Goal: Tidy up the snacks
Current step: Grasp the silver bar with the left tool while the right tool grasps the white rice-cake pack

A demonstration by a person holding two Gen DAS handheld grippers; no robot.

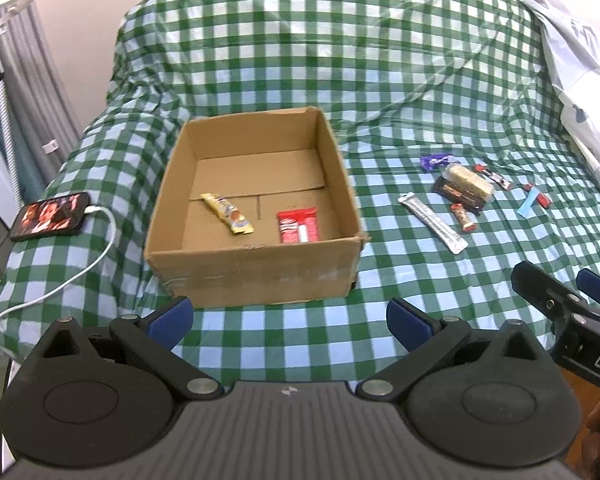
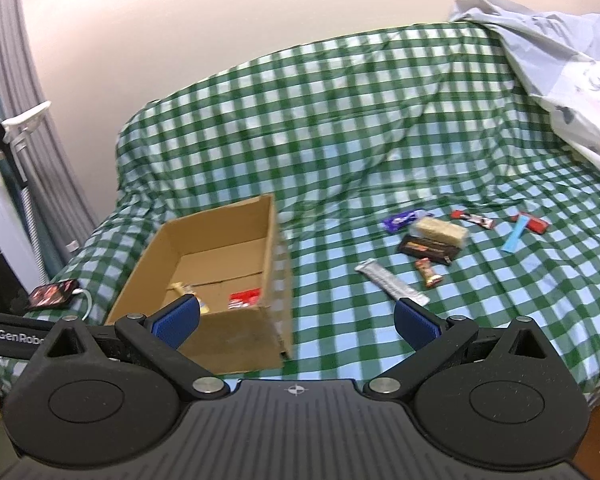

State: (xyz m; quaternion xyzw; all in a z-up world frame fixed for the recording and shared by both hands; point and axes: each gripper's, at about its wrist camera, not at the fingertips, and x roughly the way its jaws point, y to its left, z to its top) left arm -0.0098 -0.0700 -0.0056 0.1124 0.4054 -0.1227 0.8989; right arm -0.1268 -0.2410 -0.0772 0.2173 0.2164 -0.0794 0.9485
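Open brown cardboard box [image 1: 256, 204], centre of the left wrist view, on a green-and-white checked cloth [image 1: 340, 60]; inside, a yellow wrapped bar [image 1: 228, 213] at left and a red flat packet [image 1: 298, 225] at right, apart from each other. Loose snacks clustered at right of frame, well apart from the box: long silver wrapped bar [image 1: 432, 222] nearest, small red-and-gold sweet [image 1: 463, 217] just beside it, pale cereal bar [image 1: 471, 179] resting on a black packet [image 1: 458, 196], purple wrapper [image 1: 436, 161] behind.

Left gripper [image 1: 290, 318] at bottom centre, fingers spread wide, nothing held. Right gripper [image 2: 296, 318] likewise spread wide and empty, silver bar just above its right finger (right wrist view blurred).

Step in hand, by judgement: between placements, two snacks boxed. Next move: descent onto the silver bar, fingers across its narrow width.
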